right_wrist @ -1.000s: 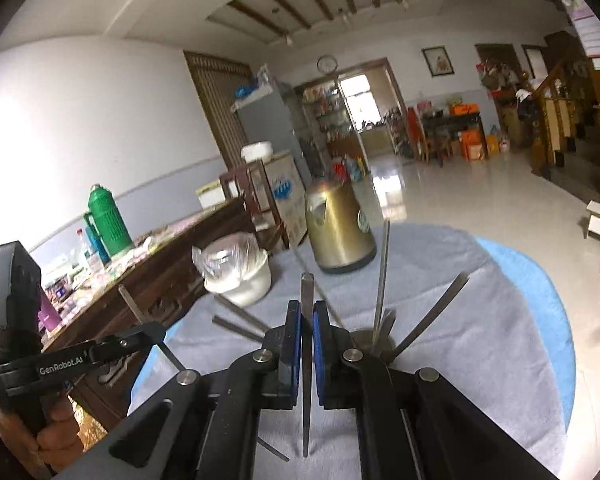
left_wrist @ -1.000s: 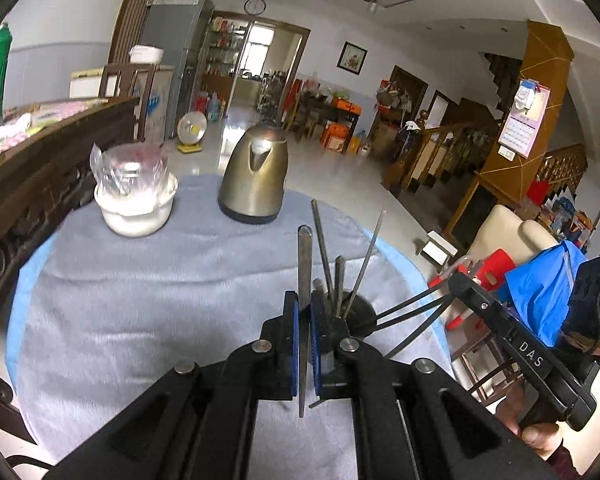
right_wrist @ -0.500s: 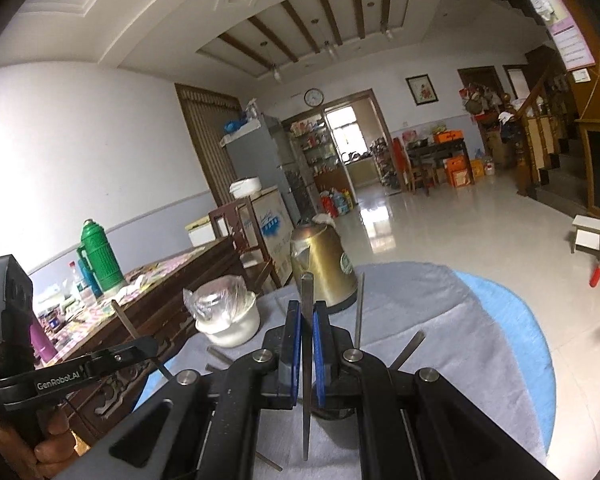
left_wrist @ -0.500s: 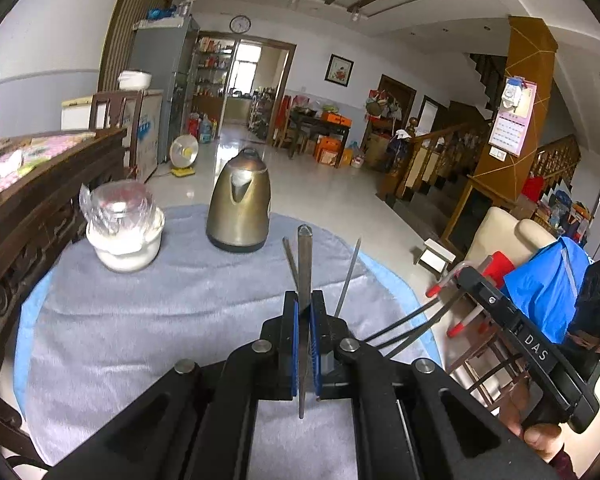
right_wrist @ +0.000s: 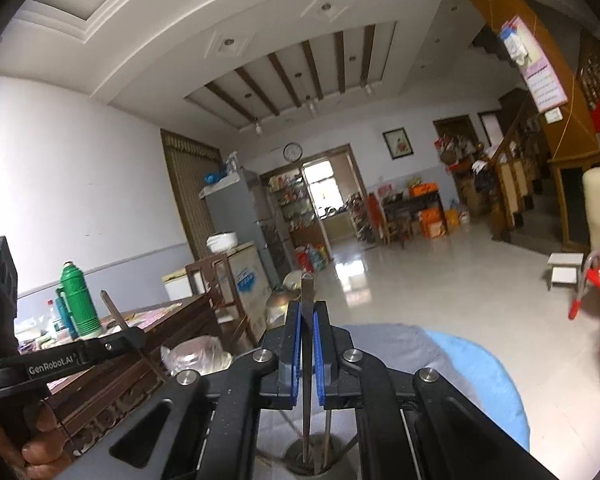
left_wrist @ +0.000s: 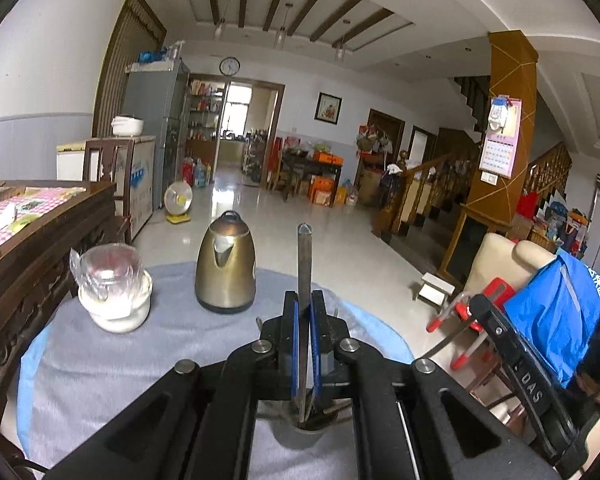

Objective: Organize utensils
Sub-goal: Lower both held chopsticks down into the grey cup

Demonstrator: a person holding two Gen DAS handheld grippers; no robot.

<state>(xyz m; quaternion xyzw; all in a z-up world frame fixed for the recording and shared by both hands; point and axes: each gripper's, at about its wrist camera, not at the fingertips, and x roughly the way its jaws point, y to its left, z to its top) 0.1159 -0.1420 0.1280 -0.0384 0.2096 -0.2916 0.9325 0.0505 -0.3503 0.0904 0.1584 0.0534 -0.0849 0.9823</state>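
Both tongs are clamped tight on metal chopsticks. Between the blue pads of the left gripper (left_wrist: 305, 344) stands one chopstick (left_wrist: 304, 264), upright, its squared top reaching above the fingers and its lower end dipping into the metal utensil cup (left_wrist: 300, 438) that sits on the grey tablecloth (left_wrist: 112, 360) right beneath the jaws. Other sticks show in that cup, leaning against its rim. The right gripper (right_wrist: 309, 354) pinches a second chopstick (right_wrist: 307, 300) the same way, upright, its tip down inside the same holder (right_wrist: 296, 458), where another thin stick stands beside it.

Farther across the round table, a brass-coloured electric kettle (left_wrist: 225, 262) stands near the middle, and to its left a white bowl (left_wrist: 116, 306) covered with crinkled plastic film. A dark carved wooden sideboard (left_wrist: 28, 264) runs along the left edge, carrying a green thermos (right_wrist: 78, 300). Each hand-held device appears in the other's view: right one at the right, left one at the left.
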